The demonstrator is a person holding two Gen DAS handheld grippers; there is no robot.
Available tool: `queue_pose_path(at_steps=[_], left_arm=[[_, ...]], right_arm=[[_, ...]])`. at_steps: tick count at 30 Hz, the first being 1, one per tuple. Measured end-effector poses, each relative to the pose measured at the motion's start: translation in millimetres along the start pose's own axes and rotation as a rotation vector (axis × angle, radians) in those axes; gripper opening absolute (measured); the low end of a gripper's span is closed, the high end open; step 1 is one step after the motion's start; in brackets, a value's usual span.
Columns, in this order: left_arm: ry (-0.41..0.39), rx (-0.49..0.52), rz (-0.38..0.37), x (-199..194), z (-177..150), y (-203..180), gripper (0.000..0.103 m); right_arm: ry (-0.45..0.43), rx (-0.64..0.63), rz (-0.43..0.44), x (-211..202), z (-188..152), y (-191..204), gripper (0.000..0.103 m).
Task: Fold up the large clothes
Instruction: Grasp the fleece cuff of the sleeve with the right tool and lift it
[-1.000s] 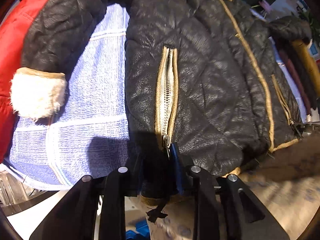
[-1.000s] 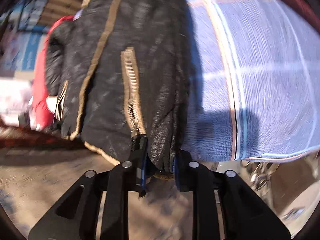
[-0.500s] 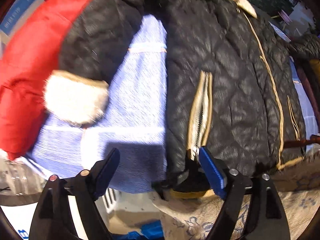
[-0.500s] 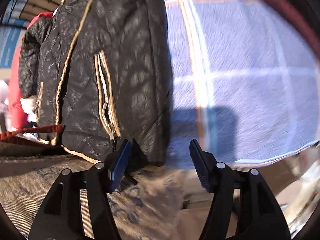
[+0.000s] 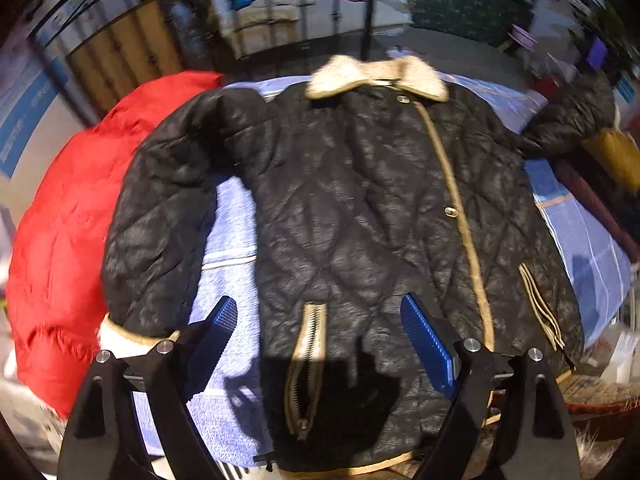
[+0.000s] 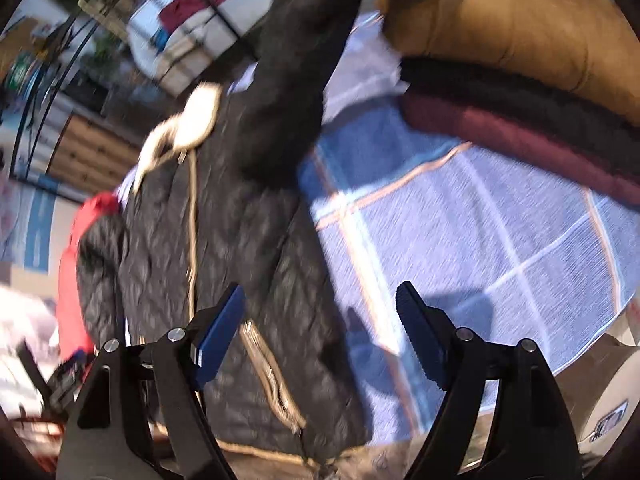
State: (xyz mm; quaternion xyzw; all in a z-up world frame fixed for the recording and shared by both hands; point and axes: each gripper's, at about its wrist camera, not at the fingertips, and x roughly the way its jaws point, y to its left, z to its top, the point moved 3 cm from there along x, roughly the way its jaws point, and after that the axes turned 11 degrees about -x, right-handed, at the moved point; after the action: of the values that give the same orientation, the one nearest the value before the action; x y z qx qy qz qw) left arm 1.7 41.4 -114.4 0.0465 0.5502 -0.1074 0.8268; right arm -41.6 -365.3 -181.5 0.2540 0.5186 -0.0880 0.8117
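One black quilted jacket (image 5: 360, 216) is lying flat on one blue checked cloth (image 5: 228, 272) (red coat (image 5: 68, 232) at nine o'clock); left gripper (image 5: 320, 336) is hovering open, empty. Right view: right gripper (image 6: 320, 328) is opening, nothing between, above three stacked garments (image 6: 520, 92) at one o'clock.

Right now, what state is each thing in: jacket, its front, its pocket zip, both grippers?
Jacket: lying flat, unfolded, sleeves out.
Jacket front: closed.
Pocket zip: open.
Left gripper: jaws open, empty, above the hem.
Right gripper: jaws opening, nothing between them.
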Motion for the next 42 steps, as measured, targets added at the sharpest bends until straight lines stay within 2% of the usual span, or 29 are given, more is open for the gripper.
queue_pose_path(at_steps=[4, 8, 12, 15, 20, 21, 23, 24, 25, 27, 28, 31, 36, 39, 41, 42], left_arm=[[-0.004, 0.080, -0.031, -1.4, -7.6, -24.9, 0.087], [0.005, 0.094, -0.025, -0.5, -13.3, -26.7, 0.087], [0.005, 0.058, -0.008, -3.1, -14.3, -19.0, 0.087], [0.006, 0.034, 0.011, -4.9, -15.6, -15.0, 0.087], [0.010, 0.023, 0.034, -7.7, -18.2, -15.4, 0.087], [0.011, 0.025, 0.036, -7.9, -18.5, -16.7, 0.087], [0.012, 0.031, 0.041, -7.8, -18.6, -19.3, 0.087], [0.011, 0.035, 0.044, -7.9, -18.1, -21.0, 0.087], [0.010, 0.037, 0.046, -7.7, -17.9, -22.3, 0.087], [0.011, 0.040, 0.045, -7.2, -17.2, -25.1, 0.087], [0.012, 0.041, 0.042, -6.7, -17.0, -26.4, 0.087], [0.020, 0.053, 0.034, -3.6, -15.5, -30.9, 0.087], [0.014, 0.081, 0.006, 0.9, -9.1, -39.6, 0.087], [0.016, 0.096, -0.012, 4.9, -6.9, -44.8, 0.087], [0.016, 0.105, -0.024, 6.7, -5.8, -47.6, 0.087], [0.019, 0.111, -0.032, 8.1, -5.4, -49.0, 0.087]], right_arm=[[-0.137, 0.013, -0.076, -30.9, 48.9, -34.3, 0.078], [-0.269, -0.018, -0.213, -64.5, 111.7, -86.7, 0.078], [-0.300, -0.044, -0.306, -78.3, 159.8, -133.5, 0.078], [-0.275, -0.024, -0.251, -70.5, 184.6, -162.7, 0.078], [-0.268, -0.025, -0.141, -47.4, 213.0, -178.5, 0.077], [-0.275, -0.033, -0.126, -43.9, 215.1, -175.5, 0.077], [-0.266, -0.049, -0.089, -29.9, 221.3, -168.1, 0.068], [-0.239, -0.051, -0.063, -21.7, 223.8, -165.3, 0.053], [-0.229, -0.047, -0.077, -19.4, 222.7, -162.6, 0.038], [-0.228, -0.037, -0.083, -23.9, 220.3, -154.5, 0.023], [-0.239, -0.023, -0.064, -30.1, 218.6, -151.4, 0.019], [-0.296, -0.032, -0.022, -72.1, 213.3, -135.1, 0.015], [-0.372, -0.145, -0.153, -182.3, 204.2, -110.3, 0.011], [-0.280, -0.157, -0.244, -202.2, 188.7, -122.0, 0.010], [-0.229, -0.141, -0.310, -190.8, 175.3, -138.7, 0.011], [-0.196, -0.105, -0.307, -176.3, 168.8, -153.3, 0.011]])
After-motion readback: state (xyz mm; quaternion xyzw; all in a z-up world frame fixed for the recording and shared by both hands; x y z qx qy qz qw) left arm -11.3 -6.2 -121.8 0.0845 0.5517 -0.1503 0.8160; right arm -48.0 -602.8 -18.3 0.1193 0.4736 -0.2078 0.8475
